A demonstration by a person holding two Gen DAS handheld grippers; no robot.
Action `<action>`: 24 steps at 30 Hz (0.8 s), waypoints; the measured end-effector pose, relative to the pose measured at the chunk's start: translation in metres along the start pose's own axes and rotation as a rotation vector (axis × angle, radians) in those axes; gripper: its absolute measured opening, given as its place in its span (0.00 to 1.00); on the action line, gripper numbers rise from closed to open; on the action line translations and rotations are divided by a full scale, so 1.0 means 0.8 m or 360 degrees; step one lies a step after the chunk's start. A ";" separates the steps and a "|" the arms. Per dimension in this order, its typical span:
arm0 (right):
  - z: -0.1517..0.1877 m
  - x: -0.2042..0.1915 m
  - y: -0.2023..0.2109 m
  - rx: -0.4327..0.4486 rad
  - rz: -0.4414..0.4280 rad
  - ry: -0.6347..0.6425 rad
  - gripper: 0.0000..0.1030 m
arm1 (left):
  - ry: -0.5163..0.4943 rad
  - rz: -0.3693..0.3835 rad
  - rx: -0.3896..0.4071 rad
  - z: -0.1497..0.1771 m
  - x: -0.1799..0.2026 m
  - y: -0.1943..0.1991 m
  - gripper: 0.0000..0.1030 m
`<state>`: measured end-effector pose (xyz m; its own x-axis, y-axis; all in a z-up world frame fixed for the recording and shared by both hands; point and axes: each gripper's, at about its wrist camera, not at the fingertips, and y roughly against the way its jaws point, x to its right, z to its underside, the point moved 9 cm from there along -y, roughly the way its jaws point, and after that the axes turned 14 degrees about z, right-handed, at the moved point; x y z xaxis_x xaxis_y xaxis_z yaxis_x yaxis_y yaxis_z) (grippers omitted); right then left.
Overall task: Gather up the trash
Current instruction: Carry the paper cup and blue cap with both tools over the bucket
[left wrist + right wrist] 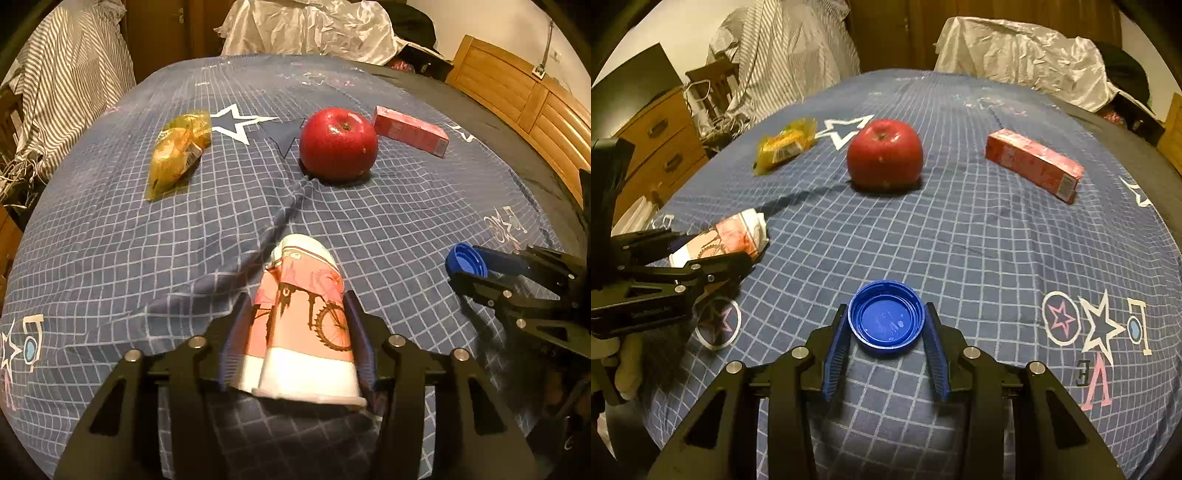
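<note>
Bedspread (110,258) fills both of my wrist views, blue with a white grid and printed stars. My left gripper (301,306) has its two fingers against the sides of a crushed paper cup (306,321), pink and white with a bicycle print; the cup lies lengthwise between the pads with its rim towards the camera, and I read it as grasped. From the right wrist view I see that same gripper at nine o'clock with the cup poking out beyond its tips.

My right gripper (886,321) is clenched on a blue bottle cap (886,317), open side up, one pad touching its rim at either side. In the left wrist view that cap (466,260) shows at three o'clock at the tip of the right gripper (461,267).

Out on the bedspread, at twelve o'clock from the cap in the right wrist view, a red apple (884,155) stands stem up. A crumpled yellow wrapper (785,146) lies at eleven o'clock, near the apple but apart from it. A pink carton (1034,164) lies flat at one o'clock, well apart from the apple. Beyond the far edge of the bed I see a pale crinkled sheet (1015,51) and a striped cloth (775,48).
</note>
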<state>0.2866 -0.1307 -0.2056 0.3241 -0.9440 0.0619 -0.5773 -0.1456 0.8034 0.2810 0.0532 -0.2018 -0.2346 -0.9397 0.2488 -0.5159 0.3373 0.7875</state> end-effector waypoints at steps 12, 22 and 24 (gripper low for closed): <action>-0.001 -0.005 -0.005 0.0017 0.0029 0.0048 0.40 | -0.0007 -0.0051 0.0009 -0.006 -0.002 -0.012 0.42; -0.005 0.015 0.042 0.0236 0.0075 -0.0113 0.39 | -0.0036 -0.0109 0.0188 0.001 0.005 0.033 0.35; -0.005 0.016 0.063 0.0304 0.0089 -0.0145 0.39 | -0.0046 -0.0129 0.0237 0.002 0.008 0.049 0.35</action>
<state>0.2651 -0.1488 -0.1619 0.2232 -0.9738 0.0424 -0.7267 -0.1373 0.6730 0.2580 0.0602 -0.1704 -0.2095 -0.9629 0.1701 -0.6501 0.2671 0.7113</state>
